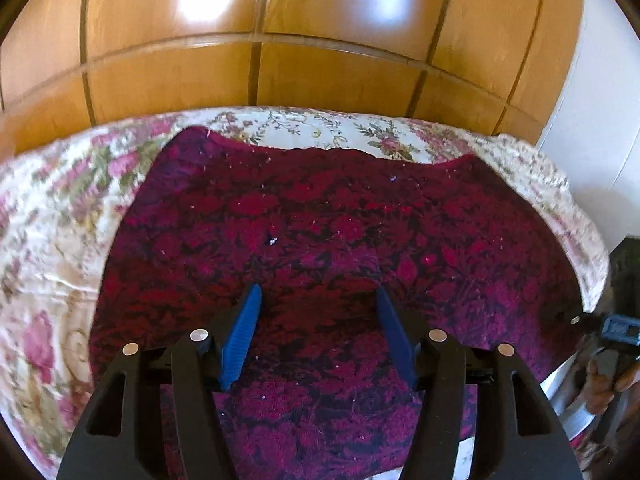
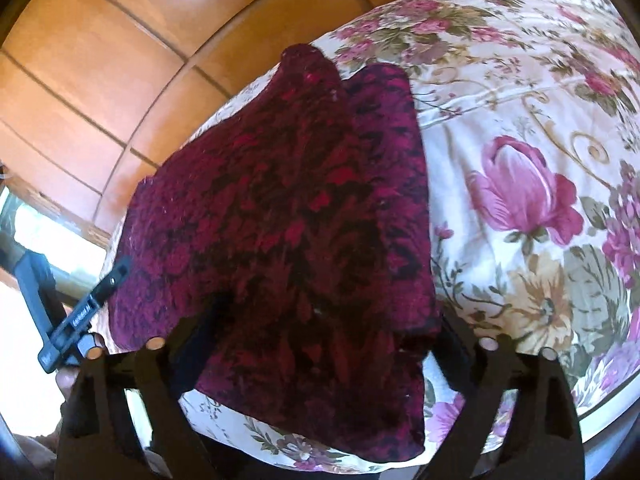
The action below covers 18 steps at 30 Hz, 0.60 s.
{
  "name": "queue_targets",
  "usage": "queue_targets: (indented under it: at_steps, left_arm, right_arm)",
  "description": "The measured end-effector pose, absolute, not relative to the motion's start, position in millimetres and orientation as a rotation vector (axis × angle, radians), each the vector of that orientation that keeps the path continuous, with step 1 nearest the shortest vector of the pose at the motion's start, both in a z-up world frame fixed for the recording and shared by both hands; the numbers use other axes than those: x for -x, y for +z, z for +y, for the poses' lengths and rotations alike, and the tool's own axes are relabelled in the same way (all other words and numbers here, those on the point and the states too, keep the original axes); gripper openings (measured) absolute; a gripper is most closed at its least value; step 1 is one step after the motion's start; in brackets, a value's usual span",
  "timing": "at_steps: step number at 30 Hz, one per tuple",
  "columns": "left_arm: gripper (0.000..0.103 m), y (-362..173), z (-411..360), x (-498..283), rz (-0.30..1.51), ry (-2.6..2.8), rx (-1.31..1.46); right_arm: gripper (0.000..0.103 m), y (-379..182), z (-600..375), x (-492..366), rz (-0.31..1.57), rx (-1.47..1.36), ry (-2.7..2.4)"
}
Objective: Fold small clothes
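Note:
A dark red and black patterned cloth lies spread on a floral sheet. My left gripper is open, its blue pads wide apart just above the cloth's near part. In the right wrist view the same cloth lies with one layer folded over along its right side. My right gripper hovers over its near edge; the cloth hides the fingertips, and the fingers stand wide apart. The right gripper's body shows at the right edge of the left view.
The floral sheet covers a small raised surface. A wooden panelled wall stands close behind it. The left gripper's body and the hand holding it show at the left of the right wrist view.

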<state>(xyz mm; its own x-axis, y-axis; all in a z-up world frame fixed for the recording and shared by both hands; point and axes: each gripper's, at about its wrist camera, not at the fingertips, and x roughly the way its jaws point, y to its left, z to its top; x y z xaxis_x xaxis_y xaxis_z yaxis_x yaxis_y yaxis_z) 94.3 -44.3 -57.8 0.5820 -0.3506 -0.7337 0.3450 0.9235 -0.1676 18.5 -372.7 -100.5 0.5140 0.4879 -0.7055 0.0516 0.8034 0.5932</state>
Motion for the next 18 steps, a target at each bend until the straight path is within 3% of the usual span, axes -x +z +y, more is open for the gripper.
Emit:
queue_targets:
  at_steps: [13, 18]
  left_arm:
    - [0.058, -62.5, -35.8, -101.1, 0.884, -0.485, 0.059]
    - [0.058, -63.5, -30.3, -104.8, 0.897, -0.503, 0.098]
  right_arm:
    - [0.043, -81.7, -356.5, -22.2, 1.012, -0.613, 0.305]
    - [0.037, -44.9, -338.8, -20.2, 0.942, -0.594, 0.369]
